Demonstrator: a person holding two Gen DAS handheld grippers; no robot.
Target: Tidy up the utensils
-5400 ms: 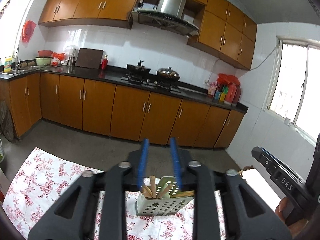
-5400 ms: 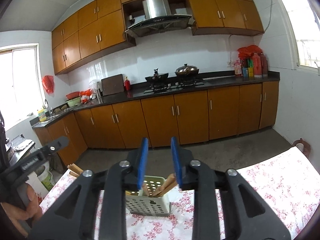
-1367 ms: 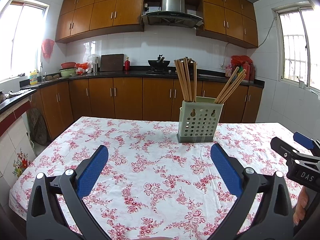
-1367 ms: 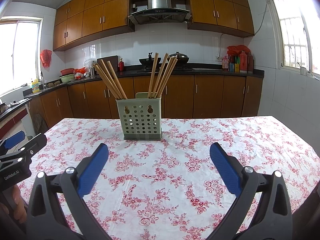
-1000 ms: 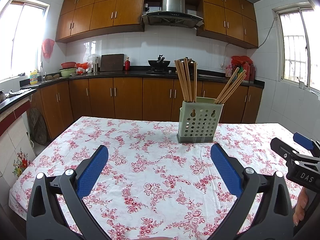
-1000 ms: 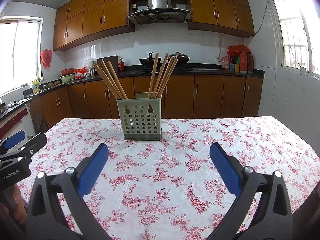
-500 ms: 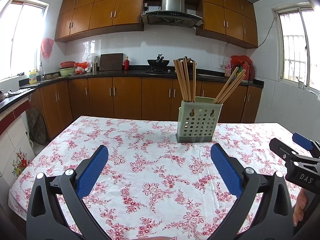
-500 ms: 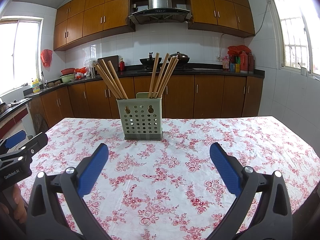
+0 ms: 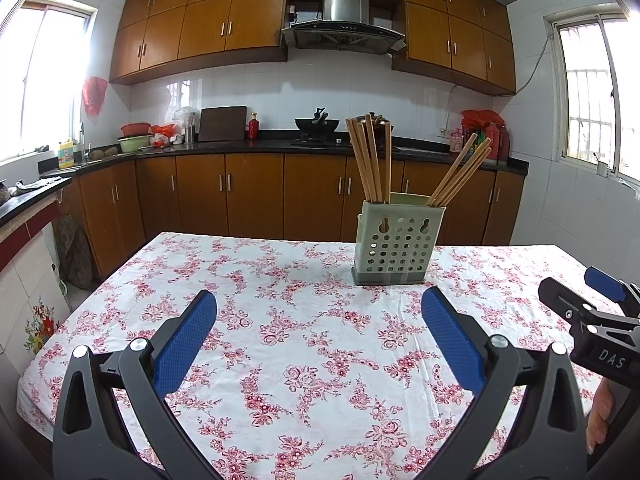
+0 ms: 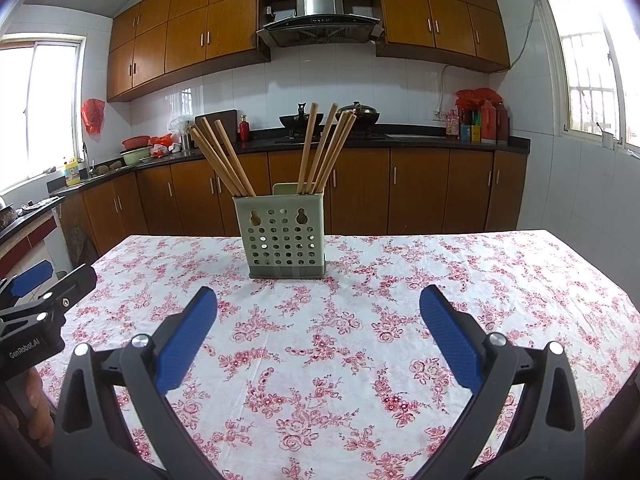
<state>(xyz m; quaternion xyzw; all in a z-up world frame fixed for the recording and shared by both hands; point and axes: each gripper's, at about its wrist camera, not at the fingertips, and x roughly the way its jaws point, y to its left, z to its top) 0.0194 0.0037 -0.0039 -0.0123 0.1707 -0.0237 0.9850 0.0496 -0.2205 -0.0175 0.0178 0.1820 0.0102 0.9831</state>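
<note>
Floral red-and-white cloth covers the table (image 9: 304, 344) before me, and on its far middle stands the pale green perforated holder (image 10: 283, 236), upright. Two bunches of wooden chopsticks (image 10: 222, 156) lean apart in it, one left, one right. My left gripper (image 9: 319, 320) and right gripper (image 10: 318, 316) both hang released, jaws wide, grasping nothing.

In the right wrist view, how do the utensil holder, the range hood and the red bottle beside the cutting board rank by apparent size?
1. range hood
2. utensil holder, though nearness enlarges it
3. red bottle, clearly smallest
</note>
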